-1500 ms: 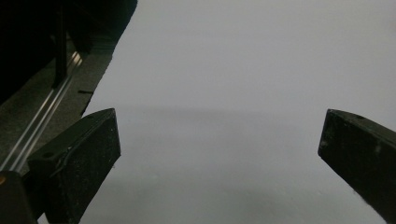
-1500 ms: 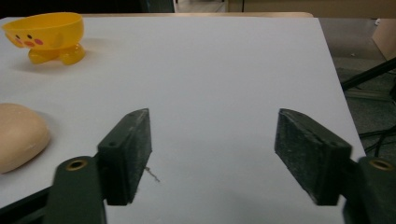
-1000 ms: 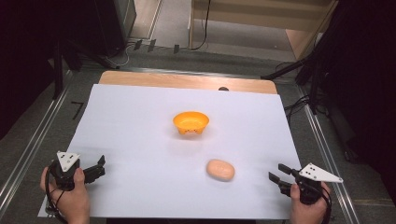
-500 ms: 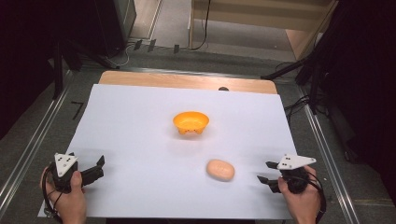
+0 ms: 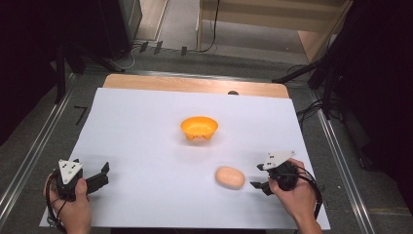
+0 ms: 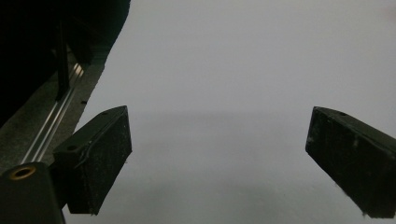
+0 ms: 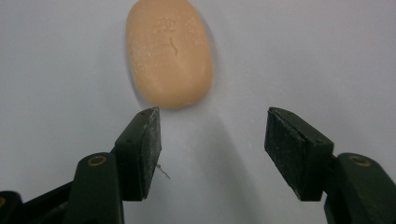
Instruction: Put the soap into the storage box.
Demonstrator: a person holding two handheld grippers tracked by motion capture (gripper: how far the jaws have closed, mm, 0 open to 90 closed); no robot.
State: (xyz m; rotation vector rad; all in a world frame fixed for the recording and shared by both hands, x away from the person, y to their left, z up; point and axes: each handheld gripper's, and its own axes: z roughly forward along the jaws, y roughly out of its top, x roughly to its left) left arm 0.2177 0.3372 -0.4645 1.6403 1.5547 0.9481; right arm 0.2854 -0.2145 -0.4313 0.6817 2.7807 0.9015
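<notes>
Right tongs closing in on the soap

On the white tabletop [image 5: 146, 146], the left tongs [image 5: 100, 178] rest wide and empty; the orange plastic bowl [image 5: 198, 127] sits mid-sheet; the peach oval soap bar [image 5: 230, 177] lies just ahead of the right tongs [image 5: 258, 176], which have just been opening, nothing between them yet, seemingly lining up a grasp.
</notes>
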